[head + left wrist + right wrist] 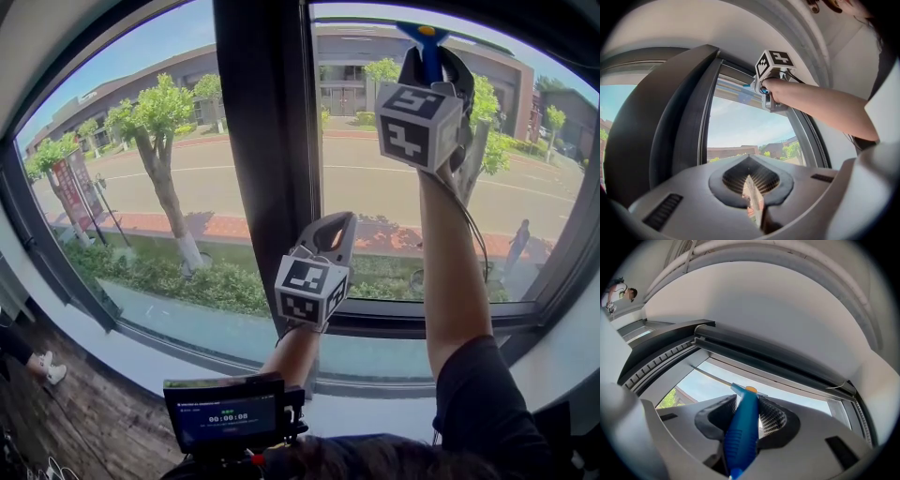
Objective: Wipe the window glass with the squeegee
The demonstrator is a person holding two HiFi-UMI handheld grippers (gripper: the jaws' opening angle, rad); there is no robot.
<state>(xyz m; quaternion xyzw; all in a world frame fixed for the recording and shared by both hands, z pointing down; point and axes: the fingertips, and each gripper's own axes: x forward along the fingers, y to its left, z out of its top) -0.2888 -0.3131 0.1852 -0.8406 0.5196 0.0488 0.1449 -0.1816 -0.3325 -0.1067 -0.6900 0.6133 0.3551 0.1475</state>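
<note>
The squeegee has a blue handle [742, 432] with an orange spot and a thin blade [710, 376] lying along the top of the window glass [375, 187]. My right gripper [429, 52] is raised to the upper edge of the right pane and is shut on that handle [428, 42]; in the right gripper view the jaws [747, 411] clamp it from both sides. My left gripper [337, 230] hangs lower, beside the dark mullion [267, 141], shut with nothing in it [751, 183]. The left gripper view shows the right gripper's marker cube [774, 62] up at the frame.
The dark window frame [764, 357] runs just above the blade. A pale sill [375, 370] lies below the panes. A small screen unit [225, 412] sits at my chest. Someone's shoes [45, 367] show on the wooden floor at the far left.
</note>
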